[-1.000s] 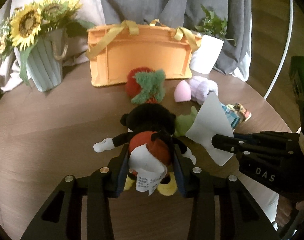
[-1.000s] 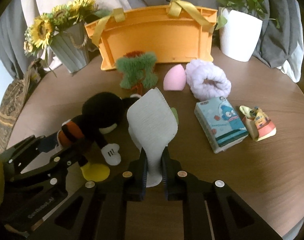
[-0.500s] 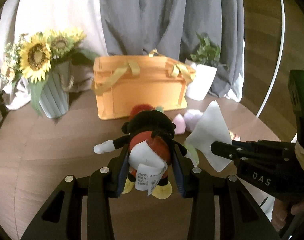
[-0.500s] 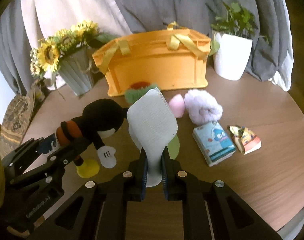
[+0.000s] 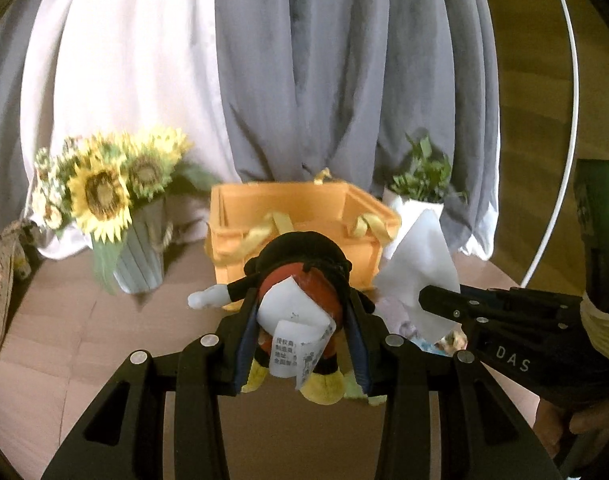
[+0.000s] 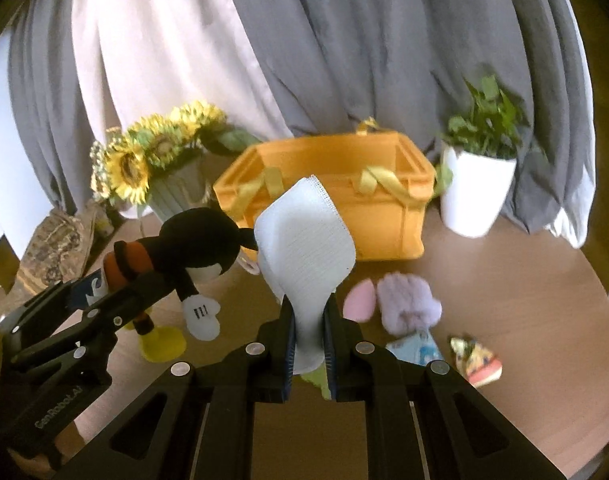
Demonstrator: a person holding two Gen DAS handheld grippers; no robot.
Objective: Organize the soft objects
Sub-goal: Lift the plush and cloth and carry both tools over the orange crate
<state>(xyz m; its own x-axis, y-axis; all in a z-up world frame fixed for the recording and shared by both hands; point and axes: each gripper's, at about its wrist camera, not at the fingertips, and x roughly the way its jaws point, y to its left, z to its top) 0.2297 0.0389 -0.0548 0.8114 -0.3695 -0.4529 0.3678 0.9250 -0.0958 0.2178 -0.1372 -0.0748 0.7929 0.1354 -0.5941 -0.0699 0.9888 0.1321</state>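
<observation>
My left gripper (image 5: 300, 320) is shut on a black, red and white mouse plush (image 5: 300, 276) and holds it in the air in front of the orange basket (image 5: 360, 220). The plush also shows in the right wrist view (image 6: 192, 252). My right gripper (image 6: 308, 320) is shut on a folded white cloth (image 6: 304, 240), lifted above the table, right of the plush. The cloth also shows in the left wrist view (image 5: 420, 268). The orange basket (image 6: 384, 224) stands open at the back of the round wooden table (image 6: 524, 340).
A pink sponge (image 6: 358, 296), a lilac fluffy item (image 6: 408, 300), a blue tissue pack (image 6: 416, 348) and a small colourful toy (image 6: 476, 360) lie on the table. A sunflower vase (image 6: 176, 188) stands left of the basket, a white plant pot (image 6: 476, 192) on the right.
Both grippers have risen from the table, lifting the plush and the cloth, and moved toward the basket. The basket's open top now shows.
</observation>
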